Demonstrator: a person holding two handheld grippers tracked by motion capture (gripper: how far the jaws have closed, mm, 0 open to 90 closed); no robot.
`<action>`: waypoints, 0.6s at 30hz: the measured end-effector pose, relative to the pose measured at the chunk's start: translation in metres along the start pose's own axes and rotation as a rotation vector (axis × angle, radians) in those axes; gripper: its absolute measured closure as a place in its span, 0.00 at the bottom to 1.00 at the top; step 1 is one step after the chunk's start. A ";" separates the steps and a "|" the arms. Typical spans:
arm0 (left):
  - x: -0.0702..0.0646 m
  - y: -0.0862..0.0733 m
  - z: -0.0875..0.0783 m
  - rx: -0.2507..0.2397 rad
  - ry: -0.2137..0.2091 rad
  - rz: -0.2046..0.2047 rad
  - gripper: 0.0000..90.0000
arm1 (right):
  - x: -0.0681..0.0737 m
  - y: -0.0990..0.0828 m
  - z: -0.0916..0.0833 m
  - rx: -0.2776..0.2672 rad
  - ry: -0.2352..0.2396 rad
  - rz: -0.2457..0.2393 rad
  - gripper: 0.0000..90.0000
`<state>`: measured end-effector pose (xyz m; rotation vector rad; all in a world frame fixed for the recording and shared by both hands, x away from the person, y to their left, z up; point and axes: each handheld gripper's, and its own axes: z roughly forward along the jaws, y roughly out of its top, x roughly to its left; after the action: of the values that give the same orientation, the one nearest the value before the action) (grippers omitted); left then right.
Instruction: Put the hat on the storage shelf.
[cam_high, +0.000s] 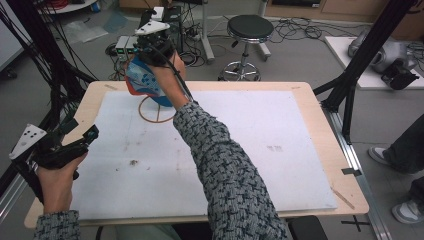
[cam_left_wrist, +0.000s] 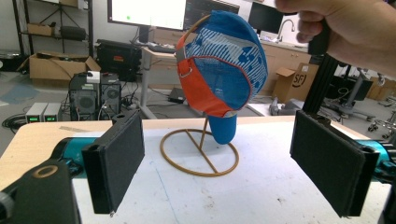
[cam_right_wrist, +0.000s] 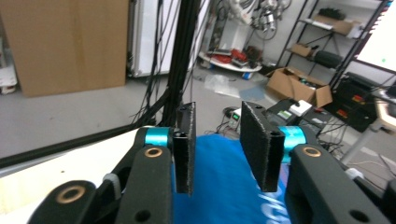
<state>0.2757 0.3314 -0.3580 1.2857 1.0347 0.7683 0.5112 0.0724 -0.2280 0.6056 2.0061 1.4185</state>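
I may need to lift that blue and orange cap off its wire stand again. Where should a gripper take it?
Probably the cap by its orange brim edge, from the side: it is thin, stands clear of the stand, and fits between flat pads.

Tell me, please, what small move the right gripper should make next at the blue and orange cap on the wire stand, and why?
Probably lift straight up and away. The right gripper has parted jaws with a gap between them above the blue and orange fabric cap, which already hangs on the thin brown wire stand; nothing seems gripped.

Grey floor with a black stool (cam_high: 249, 27) and tangled cables (cam_high: 300, 30)
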 end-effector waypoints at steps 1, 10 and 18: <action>0.000 0.000 0.000 0.000 0.001 0.000 0.20 | -0.005 0.000 -0.005 -0.012 -0.010 0.000 0.72; -0.002 -0.001 0.002 0.009 0.000 0.006 0.20 | -0.044 -0.006 -0.037 -0.060 -0.073 0.053 0.63; -0.001 -0.002 0.003 0.014 0.004 0.007 0.20 | -0.075 -0.009 -0.071 -0.093 -0.132 0.088 0.53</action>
<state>0.2776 0.3293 -0.3595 1.3011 1.0403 0.7705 0.5149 -0.0286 -0.2032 0.7348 1.8202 1.4740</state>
